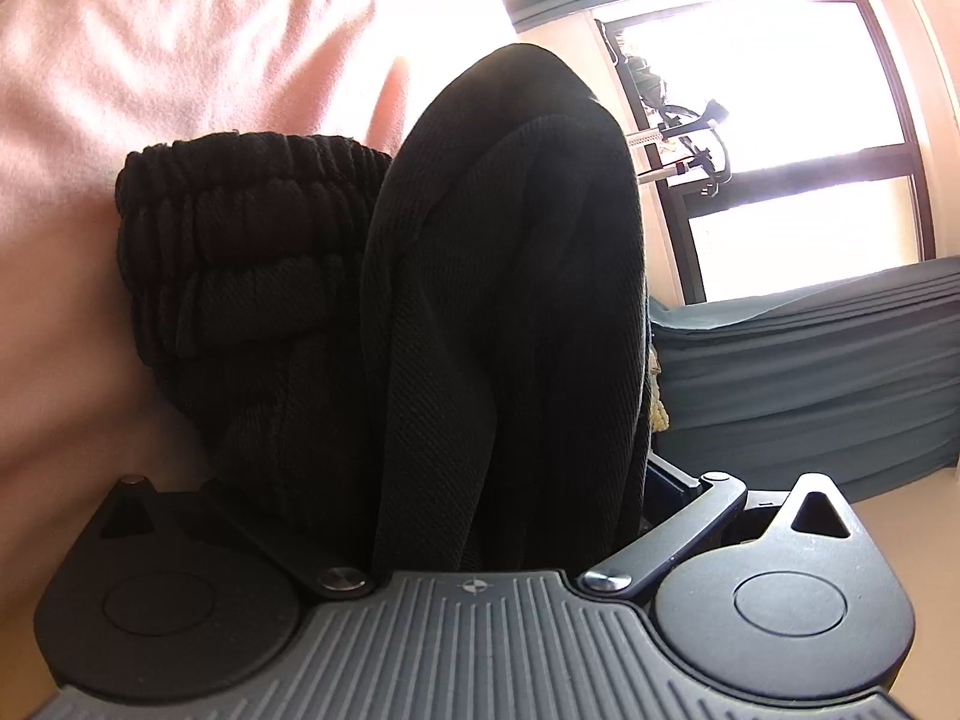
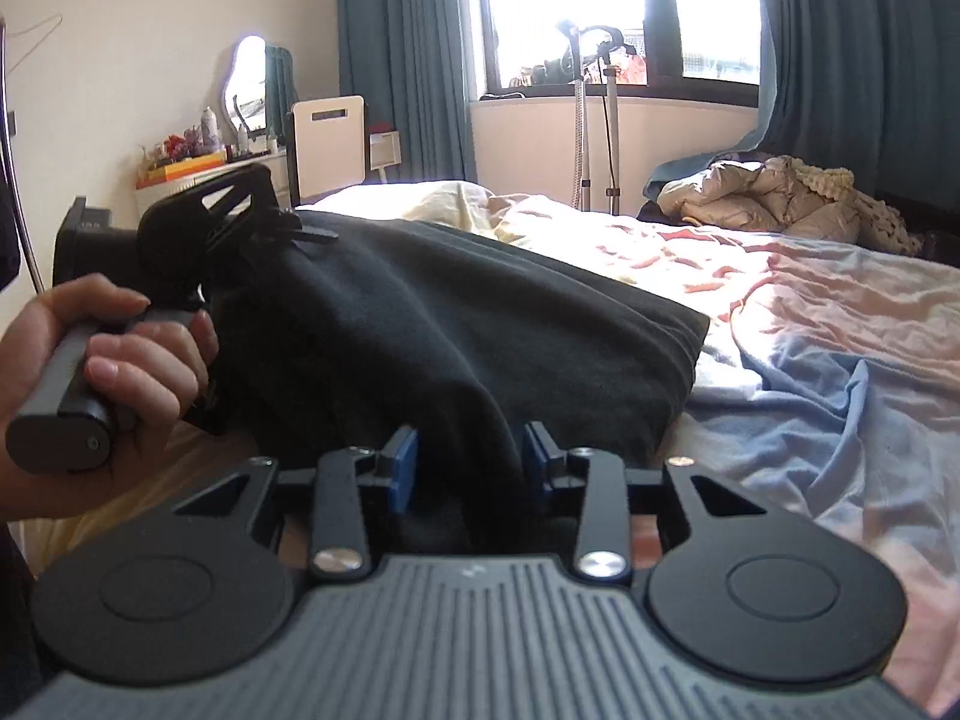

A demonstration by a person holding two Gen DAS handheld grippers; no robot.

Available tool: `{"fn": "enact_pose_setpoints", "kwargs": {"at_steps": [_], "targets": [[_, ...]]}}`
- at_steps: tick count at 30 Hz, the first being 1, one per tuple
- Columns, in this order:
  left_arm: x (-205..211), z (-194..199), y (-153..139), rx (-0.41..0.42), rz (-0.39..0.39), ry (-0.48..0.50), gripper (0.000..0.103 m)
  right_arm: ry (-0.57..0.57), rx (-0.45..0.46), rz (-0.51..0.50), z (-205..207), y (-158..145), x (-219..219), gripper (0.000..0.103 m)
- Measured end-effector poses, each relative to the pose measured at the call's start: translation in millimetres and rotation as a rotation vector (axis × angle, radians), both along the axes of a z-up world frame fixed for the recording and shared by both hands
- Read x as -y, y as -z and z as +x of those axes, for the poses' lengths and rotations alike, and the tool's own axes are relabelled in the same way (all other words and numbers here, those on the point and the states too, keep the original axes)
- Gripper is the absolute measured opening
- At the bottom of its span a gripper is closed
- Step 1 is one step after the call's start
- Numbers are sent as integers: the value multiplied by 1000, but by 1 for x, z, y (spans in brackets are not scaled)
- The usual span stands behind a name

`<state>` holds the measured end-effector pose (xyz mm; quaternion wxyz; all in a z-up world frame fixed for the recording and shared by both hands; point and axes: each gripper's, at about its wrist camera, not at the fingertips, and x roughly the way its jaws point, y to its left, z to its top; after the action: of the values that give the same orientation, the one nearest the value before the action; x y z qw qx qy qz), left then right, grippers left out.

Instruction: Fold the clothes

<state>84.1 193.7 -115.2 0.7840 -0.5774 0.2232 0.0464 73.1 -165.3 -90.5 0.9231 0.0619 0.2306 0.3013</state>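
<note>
Both tongs (image 2: 471, 468) grip the unlabelled black garment (image 2: 456, 324).

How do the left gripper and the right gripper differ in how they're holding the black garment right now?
The left gripper has the black garment bunched up thickly between its fingers, hiding them; the right gripper takes a thinner fold, its blue pads showing on either side. The left gripper's own view shows the elastic waistband; the right gripper's shows smooth cloth lying on the bed. Both are shut on the same garment.
</note>
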Motion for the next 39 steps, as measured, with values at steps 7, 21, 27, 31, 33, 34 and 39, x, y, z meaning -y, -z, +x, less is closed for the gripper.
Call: {"fn": "enact_pose_setpoints", "kwargs": {"at_steps": [7,21,27,31,33,34,39], "targets": [[17,-8,-36,116,59,74,102,278,-192,424,23,3,87,61],[43,-1,-51,171,89,93,103,388,-291,567,48,48,117,62],[57,19,-57,73,209,19,103,332,-306,561,52,51,108,62],[72,20,-67,76,300,-19,102,316,-257,536,49,45,100,62],[80,21,-77,111,336,5,102,302,-244,530,49,43,97,62],[83,18,-84,127,376,19,100,295,-240,529,48,42,95,62],[111,21,-108,193,520,78,99,277,-242,491,56,43,85,62]]}}
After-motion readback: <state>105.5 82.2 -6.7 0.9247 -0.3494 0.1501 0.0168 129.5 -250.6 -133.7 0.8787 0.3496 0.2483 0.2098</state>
